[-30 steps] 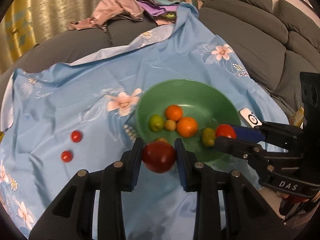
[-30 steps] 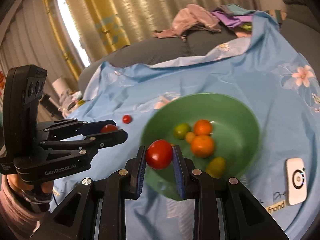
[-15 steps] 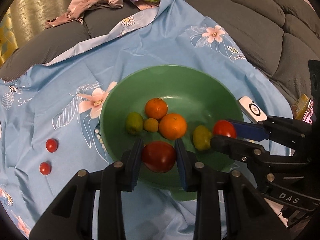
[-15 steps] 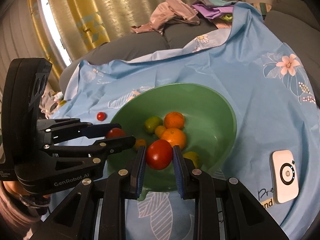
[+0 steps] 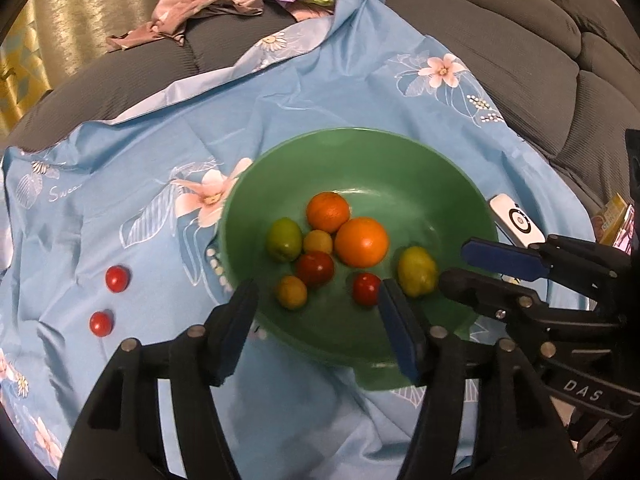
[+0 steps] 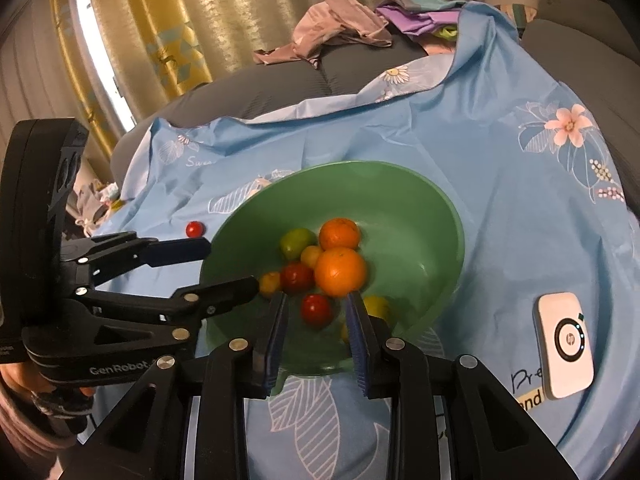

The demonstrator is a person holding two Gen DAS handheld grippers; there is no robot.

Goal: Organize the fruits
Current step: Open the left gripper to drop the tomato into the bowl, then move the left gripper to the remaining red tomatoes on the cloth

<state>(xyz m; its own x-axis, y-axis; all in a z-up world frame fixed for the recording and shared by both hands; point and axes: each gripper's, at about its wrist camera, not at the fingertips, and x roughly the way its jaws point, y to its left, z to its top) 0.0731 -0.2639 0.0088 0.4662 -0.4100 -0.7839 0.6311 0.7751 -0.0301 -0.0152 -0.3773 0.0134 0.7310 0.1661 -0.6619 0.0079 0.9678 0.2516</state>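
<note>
Holding both grippers, left (image 5: 316, 320) and right (image 6: 316, 316), wide and empty over the green bowl (image 5: 400, 152) of fruit; two cherry tomatoes (image 5: 117, 279) at frame left remain on the cloth

The green bowl (image 5: 400, 168) looks like smooth plastic with a soft, satiny sheen. Inside it, the oranges (image 5: 361, 241) have a finely pitted, faintly shiny peel, while the tomatoes (image 5: 315, 268) are smooth and glossy, each catching a small highlight. The blue cloth (image 5: 280, 92) is thin, slick fabric, creased and slightly lustrous, with printed flowers. Beneath it the sofa (image 5: 520, 40) is grey ribbed upholstery, matt and rough. The left gripper (image 5: 316, 328) and right gripper (image 6: 316, 320) are matt black plastic with bright metal rivets and ridged blue rubbery pads (image 6: 358, 336). The white device (image 6: 564, 340) is glossy plastic. The curtain (image 6: 168, 20) is a shimmering woven cloth.
</note>
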